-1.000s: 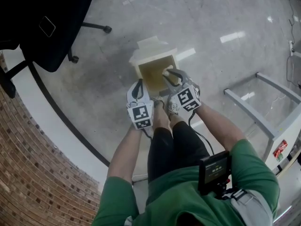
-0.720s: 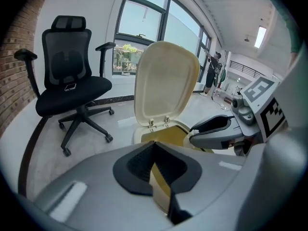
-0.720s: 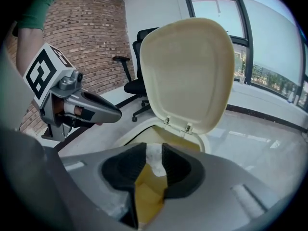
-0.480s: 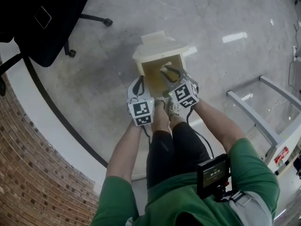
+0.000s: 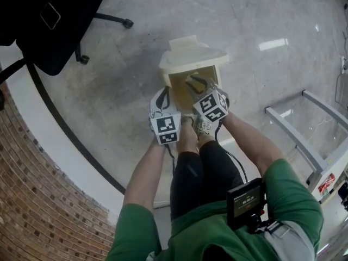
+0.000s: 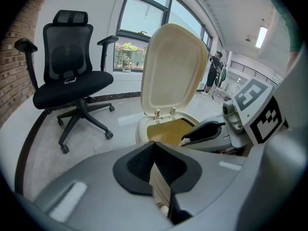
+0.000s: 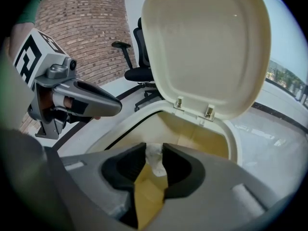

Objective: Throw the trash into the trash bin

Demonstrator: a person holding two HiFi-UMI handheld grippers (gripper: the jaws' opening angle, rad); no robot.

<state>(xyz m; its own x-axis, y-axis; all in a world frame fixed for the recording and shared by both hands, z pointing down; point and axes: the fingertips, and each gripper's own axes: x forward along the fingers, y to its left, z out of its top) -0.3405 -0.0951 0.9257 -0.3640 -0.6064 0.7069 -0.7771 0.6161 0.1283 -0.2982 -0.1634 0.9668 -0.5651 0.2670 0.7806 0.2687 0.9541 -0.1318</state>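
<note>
Trash (image 7: 155, 164) in right tool (image 7: 154, 150) sank toward bin (image 5: 191, 57).

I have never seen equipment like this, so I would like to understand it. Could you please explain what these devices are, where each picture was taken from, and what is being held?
There is no robot here. A person in a green shirt holds a two-jaw gripper in each hand; the marker cubes are parts of the grippers. One picture comes from a camera on the person's head, looking down. The other two come from cameras riding on the grippers, each looking along its own jaws. On the grey floor stands a cream trash bin with its lid raised, and a black office chair is nearby. The right gripper pinches a crumpled white paper above the bin's opening. The left gripper has its jaws together, and I see nothing held in them.
</note>
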